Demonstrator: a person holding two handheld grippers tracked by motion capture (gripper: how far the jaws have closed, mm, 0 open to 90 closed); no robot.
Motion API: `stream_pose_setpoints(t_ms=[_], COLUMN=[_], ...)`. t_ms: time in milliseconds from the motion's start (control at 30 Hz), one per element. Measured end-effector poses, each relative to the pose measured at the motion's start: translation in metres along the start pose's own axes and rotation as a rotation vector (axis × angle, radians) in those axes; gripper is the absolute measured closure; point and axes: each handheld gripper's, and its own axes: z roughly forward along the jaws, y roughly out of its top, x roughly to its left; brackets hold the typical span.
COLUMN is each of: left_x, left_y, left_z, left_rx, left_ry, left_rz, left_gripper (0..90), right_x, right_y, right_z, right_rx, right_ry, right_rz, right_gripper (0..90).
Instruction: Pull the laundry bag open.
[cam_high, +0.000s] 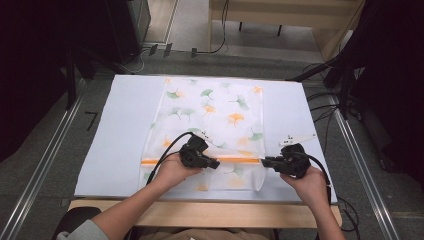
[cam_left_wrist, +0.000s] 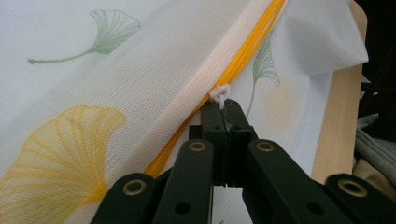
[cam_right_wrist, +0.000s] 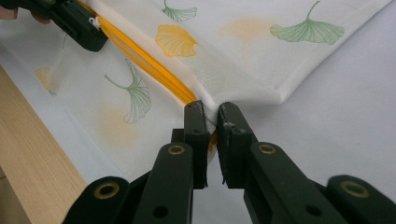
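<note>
Left gripper (cam_left_wrist: 227, 122) clamped on white zipper pull (cam_left_wrist: 220, 93); right gripper (cam_right_wrist: 212, 122) pinching mesh bag's (cam_high: 215, 120) edge at zipper (cam_high: 235, 160) end.
Seen close in gripper views; from above, bag spread mid-table, zipper along near edge.

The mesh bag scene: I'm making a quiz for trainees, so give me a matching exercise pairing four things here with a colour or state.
Things:
1. zipper
2. zipper pull
3. left gripper
4. right gripper

States:
A. white
B. orange
C. shut on the bag's edge at the zipper's end
D. shut on the pull tab

Pairs: 1-B, 2-A, 3-D, 4-C
</note>
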Motion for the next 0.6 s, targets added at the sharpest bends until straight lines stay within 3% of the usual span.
stream_pose_setpoints(t_ms=[600], left_x=[0.0048], left_y=[0.0011], left_z=[-0.0042], left_rx=[-0.006], left_ry=[-0.016], left_rz=[-0.014], left_gripper=[90.0], right_x=[0.0000], right_y=[-0.0005], right_z=[0.0003], right_rx=[-0.004], right_ry=[0.011], right_rz=[-0.004], right_gripper=[84.5])
